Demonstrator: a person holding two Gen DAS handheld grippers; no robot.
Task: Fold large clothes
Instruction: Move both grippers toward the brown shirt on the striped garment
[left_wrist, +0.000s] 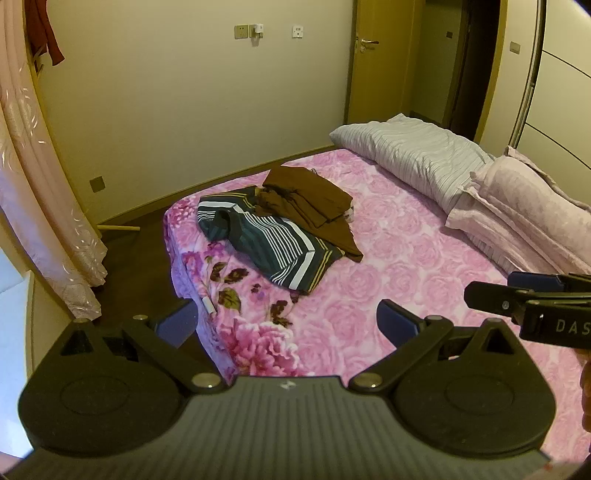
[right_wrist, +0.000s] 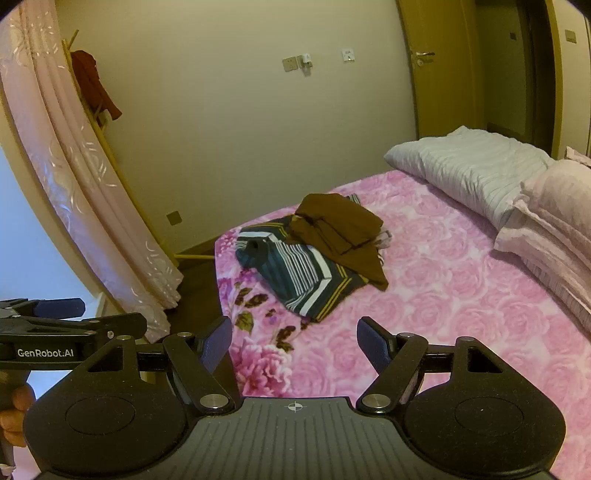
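A crumpled brown garment (left_wrist: 306, 199) (right_wrist: 340, 225) lies partly over a dark striped garment (left_wrist: 266, 240) (right_wrist: 295, 273) near the far left corner of the pink floral bed (left_wrist: 388, 277) (right_wrist: 443, 295). My left gripper (left_wrist: 290, 319) hovers over the bed's near corner, open and empty, well short of the clothes. My right gripper (right_wrist: 295, 341) is beside it to the right, also open with nothing between its fingers. Each gripper shows in the other's view: the right gripper (left_wrist: 491, 290) at the right edge, the left gripper (right_wrist: 110, 315) at the left edge, with a hand below it.
A folded grey quilt (left_wrist: 413, 155) and pink pillows (left_wrist: 517, 206) sit at the bed's far right. A pink curtain (left_wrist: 44, 206) hangs left, with a red garment (right_wrist: 92, 85) on a wooden rack. A door (left_wrist: 380, 55) is behind. Dark floor (left_wrist: 140, 251) lies between bed and wall.
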